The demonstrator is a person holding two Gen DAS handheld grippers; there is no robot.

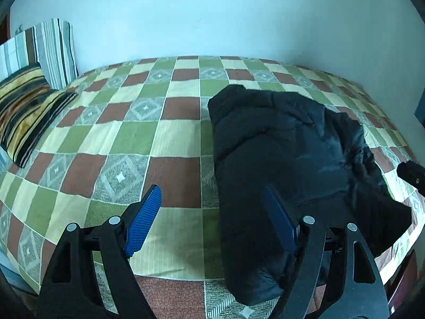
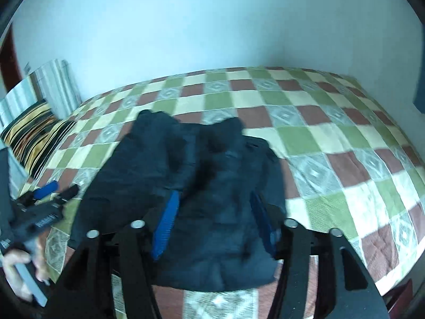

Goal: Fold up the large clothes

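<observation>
Black jacket (image 1: 287,154) lies on bed (image 1: 111,143), toward near edge, bunched and part-folded into a rough slab; one loose flap trails off to the right in left wrist view. Left tool (image 1: 212,220) hangs above near left edge of garment, jaws spread wide, nothing between pads; left pad over bare bedspread, right pad over the cloth. Right tool (image 2: 212,226) sits low over garment's near portion, jaws likewise apart w/ no cloth pinched; whether pads touch fabric cannot be told, right view is blurred. Left tool also shows at far left of right wrist view, held by person's hand (image 2: 18,271). Striped pillows (image 1: 32,101) stacked at head of bed, well apart from jacket. Judgement: step in hand is between folds, both tools released, approx mid-task since bundle is not yet compact. Next move prob. calls for each tool to pinch a near corner or the loose flap, lift together and lay it over the body w/o dragging the thick, slippery fabric out of shape
</observation>
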